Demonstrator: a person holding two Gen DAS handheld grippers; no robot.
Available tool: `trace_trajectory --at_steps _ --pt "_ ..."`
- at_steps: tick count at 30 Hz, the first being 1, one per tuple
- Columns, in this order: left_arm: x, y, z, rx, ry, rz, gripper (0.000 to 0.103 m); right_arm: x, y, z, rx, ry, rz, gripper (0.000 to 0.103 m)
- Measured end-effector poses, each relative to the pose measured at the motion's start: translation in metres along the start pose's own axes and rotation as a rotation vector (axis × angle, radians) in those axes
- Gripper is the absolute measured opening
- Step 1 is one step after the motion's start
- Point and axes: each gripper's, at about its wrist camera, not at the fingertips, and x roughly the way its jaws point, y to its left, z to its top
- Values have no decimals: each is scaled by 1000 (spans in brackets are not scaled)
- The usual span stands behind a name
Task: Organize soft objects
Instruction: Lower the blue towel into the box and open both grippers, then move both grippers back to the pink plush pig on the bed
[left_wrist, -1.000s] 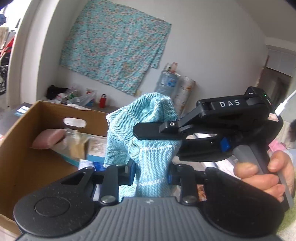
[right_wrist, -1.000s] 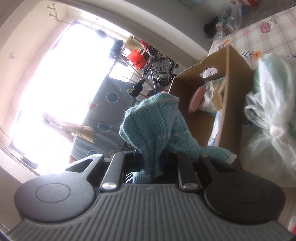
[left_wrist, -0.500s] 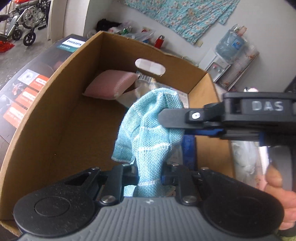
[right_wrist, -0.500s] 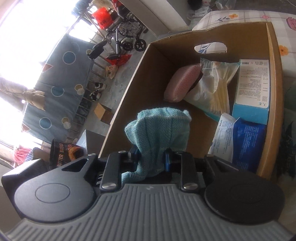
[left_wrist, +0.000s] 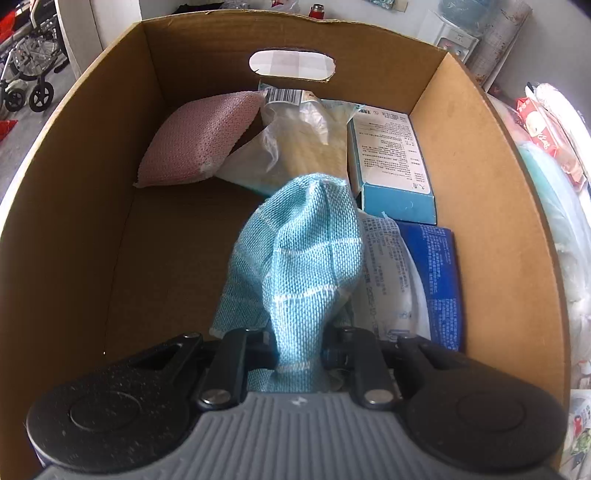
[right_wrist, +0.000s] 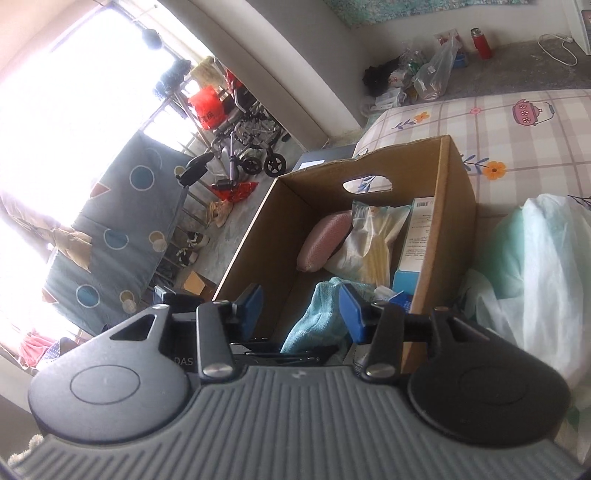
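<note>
Two fisheye views look down from hand-held claws toward an open cardboard box (left_wrist: 491, 206) that sits on a bed with a plaid, flower-printed cover (right_wrist: 517, 122).

In the left wrist view, the left claw (left_wrist: 297, 350) is closed tight on a light blue knitted cloth (left_wrist: 306, 254). The cloth bunches up between the two fingers and bulges forward, hanging inside the box above its bare brown floor, toward the middle. Behind it, against the far wall with its oval handle cutout, a pink sponge (left_wrist: 195, 140) leans at a tilt. Just right of the sponge lies a clear plastic packet (left_wrist: 299, 144) with pale yellow contents and a barcode label. Right of that, along the right wall, stands a light blue carton (left_wrist: 391, 158) printed with small text, and nearer the camera a dark blue and white packet (left_wrist: 417, 280) lies beside the cloth.

In the right wrist view, the right claw (right_wrist: 301, 308) is spread wide with nothing between its blue pads (right_wrist: 351, 310). It sits above the near end of the box, and the blue cloth (right_wrist: 317, 317) shows past the fingers, inside the box. A pale green and white plastic bag (right_wrist: 532, 266) lies on the bed just right of the box. A wheelchair (right_wrist: 247, 144) stands on the floor beyond, near a bright window.
</note>
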Motion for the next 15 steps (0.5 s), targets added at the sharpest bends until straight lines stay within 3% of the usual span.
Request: trace_trajectory --at_steps 7,12,15 --pt "2 0 8 -19 -5 -13 25 -24 -26 -16 51 -33 -5 47" --pt "-14 11 6 -93 -8 -49 44 -30 -34 -22 65 -42 -7 49" --pt "-29 20 4 -158 -35 -118 53 -34 -37 -25 70 -52 -4 51"
